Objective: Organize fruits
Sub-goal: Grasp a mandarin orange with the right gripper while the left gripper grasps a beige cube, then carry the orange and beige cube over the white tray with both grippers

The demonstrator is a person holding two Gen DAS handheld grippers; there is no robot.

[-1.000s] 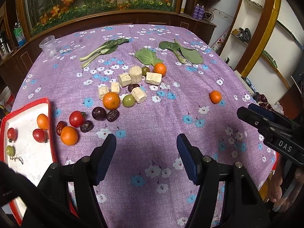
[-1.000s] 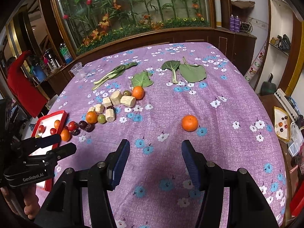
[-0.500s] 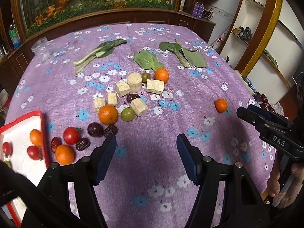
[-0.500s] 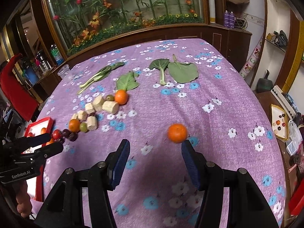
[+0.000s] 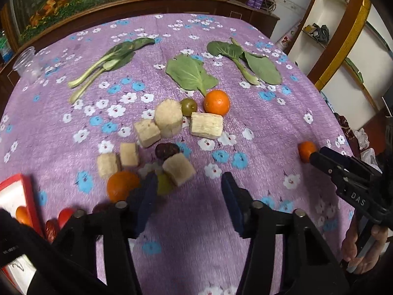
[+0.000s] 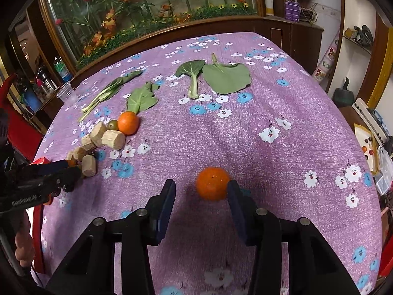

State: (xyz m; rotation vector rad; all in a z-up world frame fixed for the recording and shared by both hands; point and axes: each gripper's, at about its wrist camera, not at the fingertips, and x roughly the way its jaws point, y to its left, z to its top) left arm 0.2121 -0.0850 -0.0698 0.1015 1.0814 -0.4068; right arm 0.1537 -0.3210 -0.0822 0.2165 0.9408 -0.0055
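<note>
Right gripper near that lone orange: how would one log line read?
right gripper: open, jaws just closing | lone orange: on tablecloth, beside right finger, not gripped | left gripper: open, nothing held

Fuzzy matt cloth tablecloth (image 6: 282, 162); dimpled orange (image 6: 212, 184).

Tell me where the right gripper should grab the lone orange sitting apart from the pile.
Grip the lone orange across its widest middle, coming down from above and the near side. It is round with bare cloth around it. The right gripper, jaws just closing, already nearly straddles it.

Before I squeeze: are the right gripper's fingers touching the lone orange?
Cannot tell. In the right wrist view the orange overlaps one finger's edge of the right gripper; contact unclear.
</note>
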